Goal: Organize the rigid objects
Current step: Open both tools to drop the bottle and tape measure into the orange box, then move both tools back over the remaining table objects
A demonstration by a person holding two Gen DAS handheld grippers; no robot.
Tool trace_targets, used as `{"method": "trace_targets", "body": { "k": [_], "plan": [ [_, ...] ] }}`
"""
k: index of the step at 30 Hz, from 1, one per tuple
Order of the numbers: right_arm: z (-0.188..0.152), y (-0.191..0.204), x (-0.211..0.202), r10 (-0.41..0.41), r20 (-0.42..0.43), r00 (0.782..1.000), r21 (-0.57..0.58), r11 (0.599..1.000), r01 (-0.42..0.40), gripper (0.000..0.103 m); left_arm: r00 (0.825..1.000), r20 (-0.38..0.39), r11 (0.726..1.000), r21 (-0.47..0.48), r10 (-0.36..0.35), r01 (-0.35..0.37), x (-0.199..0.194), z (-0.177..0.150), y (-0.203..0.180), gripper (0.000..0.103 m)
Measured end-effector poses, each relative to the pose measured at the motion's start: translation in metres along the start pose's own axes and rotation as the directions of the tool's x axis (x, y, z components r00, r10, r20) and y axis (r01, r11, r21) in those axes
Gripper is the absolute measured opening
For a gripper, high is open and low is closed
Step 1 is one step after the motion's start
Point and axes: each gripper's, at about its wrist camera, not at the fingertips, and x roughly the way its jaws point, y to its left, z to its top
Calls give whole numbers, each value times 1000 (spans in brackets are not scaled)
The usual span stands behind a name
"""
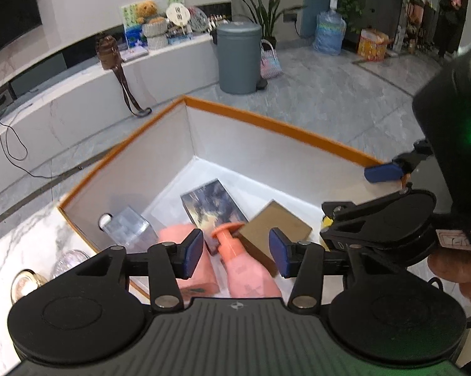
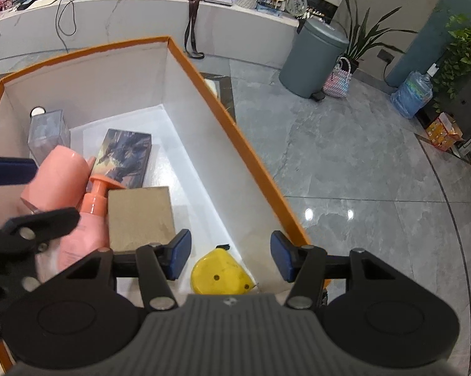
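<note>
Our left gripper hangs open over the pump bottle, probably slick and rigid; we'd take its neck. Right gripper, at three o'clock, is open, empty.

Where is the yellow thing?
The yellow tape measure lies on the floor of the orange-rimmed box, in its near right corner in the right wrist view, just right of the brown box.

We see a matt white cardboard box, a smooth pink plastic pump bottle, a glossy yellow plastic tape measure, polished grey stone floor.
</note>
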Motion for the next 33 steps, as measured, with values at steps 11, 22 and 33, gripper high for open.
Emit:
{"method": "trace_targets", "body": {
  "k": [11,22,33],
  "plan": [
    [7,4,-12,-24,75,997,30,999,21,57,987,158,988,-150,-10,35,-39,-6,48,65],
    [10,35,-29,-23,157,987,-56,998,32,57,983,181,957,-288,14,39,-47,-50,111,70],
    [9,69,-61,0,321,947,-125,991,42,62,990,132,945,-326,57,-11,-56,-116,144,74]
  ]
}}
